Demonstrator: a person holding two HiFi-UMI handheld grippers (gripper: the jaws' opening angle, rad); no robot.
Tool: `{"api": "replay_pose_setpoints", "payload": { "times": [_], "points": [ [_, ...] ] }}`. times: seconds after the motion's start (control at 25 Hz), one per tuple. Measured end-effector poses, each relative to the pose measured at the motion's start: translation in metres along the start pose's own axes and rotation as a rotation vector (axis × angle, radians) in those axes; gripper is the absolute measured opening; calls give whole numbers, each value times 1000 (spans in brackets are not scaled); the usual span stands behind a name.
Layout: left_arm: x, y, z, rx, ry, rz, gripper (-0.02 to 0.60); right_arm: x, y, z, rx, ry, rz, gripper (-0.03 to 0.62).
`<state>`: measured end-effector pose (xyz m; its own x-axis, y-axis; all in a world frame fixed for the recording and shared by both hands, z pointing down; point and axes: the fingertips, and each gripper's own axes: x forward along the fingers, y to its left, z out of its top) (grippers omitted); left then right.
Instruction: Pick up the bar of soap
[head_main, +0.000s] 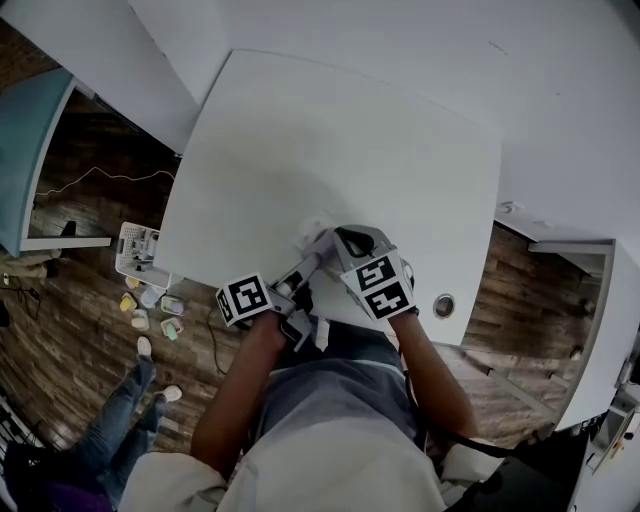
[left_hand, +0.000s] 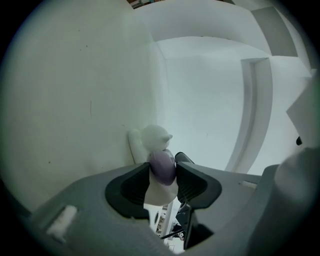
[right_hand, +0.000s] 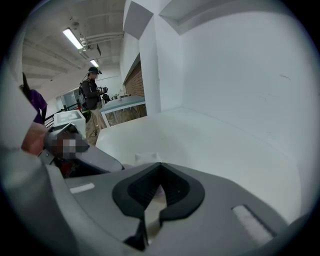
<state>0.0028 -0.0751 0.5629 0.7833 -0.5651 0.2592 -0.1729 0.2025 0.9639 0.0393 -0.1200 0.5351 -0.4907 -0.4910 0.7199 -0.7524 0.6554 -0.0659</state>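
Left gripper (left_hand: 163, 172): jaws wide apart, with the soap (left_hand: 162, 161), a rounded purple bar, between them and spanning the gap. Right gripper (right_hand: 160, 167): jaws closed to a slit, with a pale lilac sliver of the soap pinched in it. Both meet at the near edge of the white table (head_main: 330, 140). Each cube (head_main: 245, 298) bears black-and-white square patterns. Just beyond the jaws a white lump (left_hand: 156, 136) rests on the table; what it is I cannot tell. To the right a metal disc (head_main: 444, 305) is set in the tabletop. On the wood floor to the left are a white basket (head_main: 135, 252) and small pastel pots (head_main: 170, 305). Far off, a person (right_hand: 91, 95) stands by a counter (right_hand: 125, 102).
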Motion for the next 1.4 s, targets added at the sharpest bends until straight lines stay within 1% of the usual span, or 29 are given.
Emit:
{"api": "replay_pose_setpoints", "payload": {
  "times": [0.36, 0.64, 0.72, 0.8, 0.88, 1.0, 1.04, 1.2, 1.32, 1.4],
  "points": [
    [2, 0, 2, 10, 42, 12, 178, 1, 3, 1, 1, 14, 41, 2],
    [2, -3, 2, 70, 50, 27, 167, 1, 5, 0, -19, 19, 49, 2],
    [1, -4, 3, 98, 51, 35, 164, 0, 5, -1, -23, 18, 53, 2],
    [1, -6, 5, 144, 54, 47, 163, 0, 7, -1, -27, 16, 63, 2],
    [0, -8, 6, 207, 62, 62, 163, -1, 9, -1, -28, 11, 73, 2],
    [1, -10, 7, 325, 82, 88, 164, -1, 7, -2, -25, 4, 73, 2],
    [2, -11, 7, 351, 90, 90, 164, -2, 6, -3, -21, 2, 71, 2],
    [5, -11, 6, 373, 111, 76, 169, -2, 4, -3, -7, 0, 74, 2],
    [9, -11, 8, 390, 99, 84, 178, -2, 3, -3, 14, -3, 84, 2],
    [12, -10, 9, 387, 93, 85, 186, -1, 3, -3, 20, -4, 84, 2]
  ]
}}
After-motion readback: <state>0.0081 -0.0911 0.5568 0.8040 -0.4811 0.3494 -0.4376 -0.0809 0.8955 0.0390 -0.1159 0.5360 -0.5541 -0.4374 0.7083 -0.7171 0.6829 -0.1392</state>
